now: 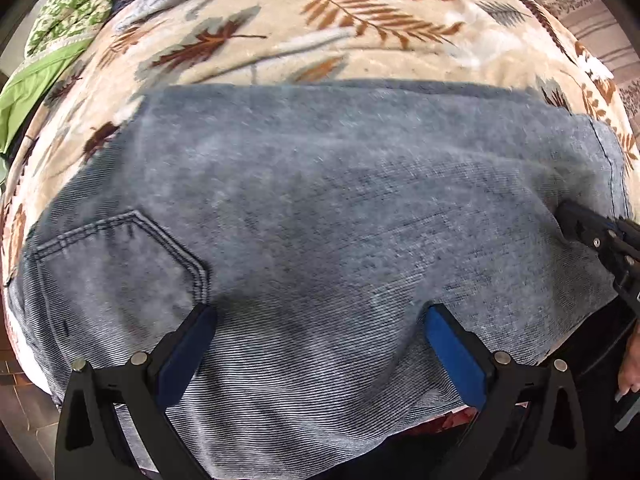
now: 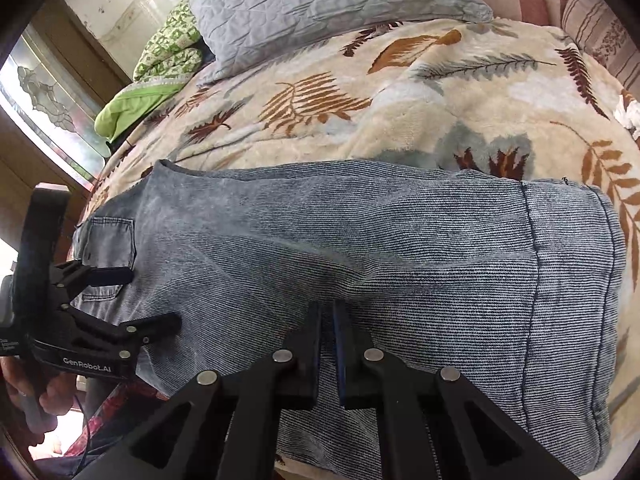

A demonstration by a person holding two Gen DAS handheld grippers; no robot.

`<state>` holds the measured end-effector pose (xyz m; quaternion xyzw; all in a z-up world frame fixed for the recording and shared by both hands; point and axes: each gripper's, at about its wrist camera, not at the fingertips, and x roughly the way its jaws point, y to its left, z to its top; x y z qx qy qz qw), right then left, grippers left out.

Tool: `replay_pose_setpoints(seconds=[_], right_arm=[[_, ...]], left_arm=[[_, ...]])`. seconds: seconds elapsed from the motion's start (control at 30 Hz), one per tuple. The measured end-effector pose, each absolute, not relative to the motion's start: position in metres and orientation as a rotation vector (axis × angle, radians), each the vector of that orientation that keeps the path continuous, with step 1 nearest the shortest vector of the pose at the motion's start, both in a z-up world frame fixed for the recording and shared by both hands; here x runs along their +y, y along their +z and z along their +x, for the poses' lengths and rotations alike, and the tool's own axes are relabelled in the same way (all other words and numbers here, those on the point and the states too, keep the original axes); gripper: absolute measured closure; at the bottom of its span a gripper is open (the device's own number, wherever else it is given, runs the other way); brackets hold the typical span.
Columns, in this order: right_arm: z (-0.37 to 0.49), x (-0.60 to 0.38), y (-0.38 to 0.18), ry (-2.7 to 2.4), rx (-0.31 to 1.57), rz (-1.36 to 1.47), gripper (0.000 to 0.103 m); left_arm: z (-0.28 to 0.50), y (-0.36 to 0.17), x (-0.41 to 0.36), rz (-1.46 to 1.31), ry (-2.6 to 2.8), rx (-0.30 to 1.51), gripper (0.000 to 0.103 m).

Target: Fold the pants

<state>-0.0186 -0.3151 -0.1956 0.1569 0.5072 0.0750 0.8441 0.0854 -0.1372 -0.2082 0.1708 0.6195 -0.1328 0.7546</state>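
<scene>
Grey-blue denim pants (image 1: 320, 208) lie folded lengthwise across a leaf-patterned blanket (image 1: 340, 40), back pocket (image 1: 120, 256) at the left, leg hems (image 2: 568, 280) at the right. My left gripper (image 1: 320, 320) is open, its blue pads resting on the cloth near the pocket; it also shows in the right wrist view (image 2: 154, 300). My right gripper (image 2: 328, 312) is shut on a raised ridge of the pants fabric near the front edge. It appears at the right edge of the left wrist view (image 1: 568, 220).
A grey quilted pillow (image 2: 328, 4) and a green patterned quilt (image 2: 160, 64) lie at the bed's far side. A striped cushion (image 2: 600, 28) sits far right. A glass-panelled door (image 2: 44, 92) stands to the left. The bed edge is just below the grippers.
</scene>
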Motion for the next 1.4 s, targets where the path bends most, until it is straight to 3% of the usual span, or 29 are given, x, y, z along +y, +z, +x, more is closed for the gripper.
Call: replay_pose_setpoints(seconds=[0.27,0.4,0.9,1.23,1.4], right_arm=[[-0.025,-0.301,-0.183,0.156,0.999,0.232,0.095],[-0.029,-0.299,-0.174,0.166,0.954,0.228,0.095],[-0.037,-0.297,-0.19,0.129,1.057,0.224,0.095],[-0.073,-0.368,-0.158,0.037,0.857,0.453,0.095],[-0.079,-0.395,-0.166,0.009,0.864,0.577,0.093]], left_arm=[[0.097,-0.182,-0.114,0.335,-0.236,1.308,0.0],[0.093,-0.193,-0.107,0.331,-0.219,1.306,0.0],[0.065,-0.209,-0.092,0.355,-0.242,1.313,0.0],[0.056,-0.178,-0.099,0.337,-0.297,1.232,0.0],[0.059,-0.19,-0.13,0.363,-0.338,1.247,0.0]])
